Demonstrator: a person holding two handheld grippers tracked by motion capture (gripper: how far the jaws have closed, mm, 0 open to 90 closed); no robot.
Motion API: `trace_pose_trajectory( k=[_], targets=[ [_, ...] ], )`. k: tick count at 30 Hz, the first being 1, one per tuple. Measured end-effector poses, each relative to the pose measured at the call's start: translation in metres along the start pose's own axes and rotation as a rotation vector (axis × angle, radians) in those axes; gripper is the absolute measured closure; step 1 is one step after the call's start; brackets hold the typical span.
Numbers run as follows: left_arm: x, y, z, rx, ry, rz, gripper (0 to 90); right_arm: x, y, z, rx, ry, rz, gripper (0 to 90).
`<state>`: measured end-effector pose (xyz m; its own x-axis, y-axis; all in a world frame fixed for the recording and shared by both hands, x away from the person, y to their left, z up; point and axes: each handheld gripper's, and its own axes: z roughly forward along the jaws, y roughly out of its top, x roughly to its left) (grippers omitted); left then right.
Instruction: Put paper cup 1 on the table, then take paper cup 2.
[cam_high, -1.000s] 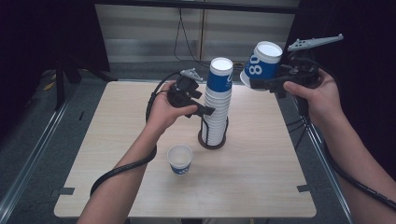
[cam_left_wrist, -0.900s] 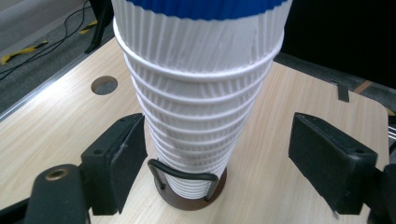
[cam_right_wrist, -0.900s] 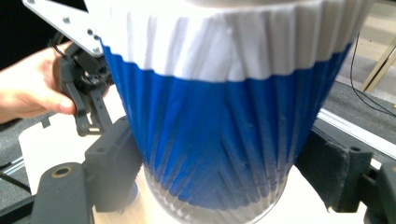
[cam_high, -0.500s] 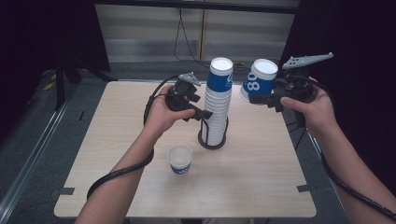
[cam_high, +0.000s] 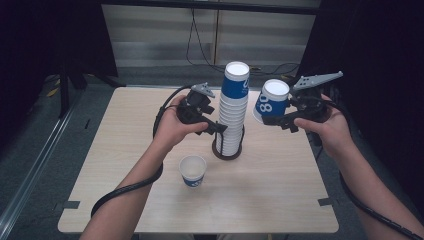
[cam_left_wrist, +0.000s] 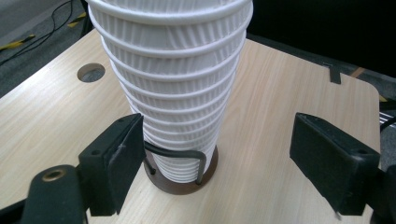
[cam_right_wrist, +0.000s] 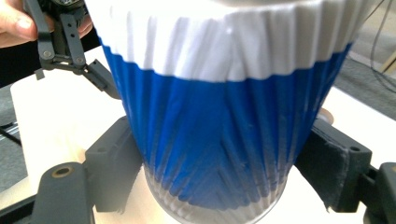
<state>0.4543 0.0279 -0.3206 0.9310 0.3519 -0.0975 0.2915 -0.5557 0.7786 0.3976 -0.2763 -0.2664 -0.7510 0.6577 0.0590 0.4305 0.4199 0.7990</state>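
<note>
Meanwhile the right gripper (cam_high: 272, 120) is clamping an upside-down blue paper cup (cam_high: 270, 101), tilted just right of the stack of cups (cam_high: 233, 112), while the left gripper (cam_high: 220, 128), having just been opening its jaws, is flanking that stack's base without pressing.

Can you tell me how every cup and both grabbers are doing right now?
stack of cups: upright, upside down, nested in a ring holder.
ring holder: flat on the table, around the stack's bottom.
held cup: upside down, tilted, off the table.
single cup: upright, empty, alone.
left gripper: open, jaws just been widening beside the stack.
right gripper: shut on the held cup.
</note>
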Motion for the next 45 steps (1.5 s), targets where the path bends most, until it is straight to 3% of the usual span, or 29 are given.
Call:
trace_pose_trajectory(
  k=[14,35,45],
  targets=[
    [-0.003,-0.01,0.007,0.015,-0.024,0.008,17.8,0.005,-0.016,0.018,0.039,0.031,-0.032,20.1],
    [-0.01,-0.016,0.012,0.021,-0.051,0.016,17.3,0.011,-0.035,0.033,0.088,0.063,-0.06,20.1],
    [-0.015,-0.015,0.013,0.024,-0.069,0.04,17.2,0.014,-0.043,0.037,0.114,0.078,-0.068,20.1]
  ],
)
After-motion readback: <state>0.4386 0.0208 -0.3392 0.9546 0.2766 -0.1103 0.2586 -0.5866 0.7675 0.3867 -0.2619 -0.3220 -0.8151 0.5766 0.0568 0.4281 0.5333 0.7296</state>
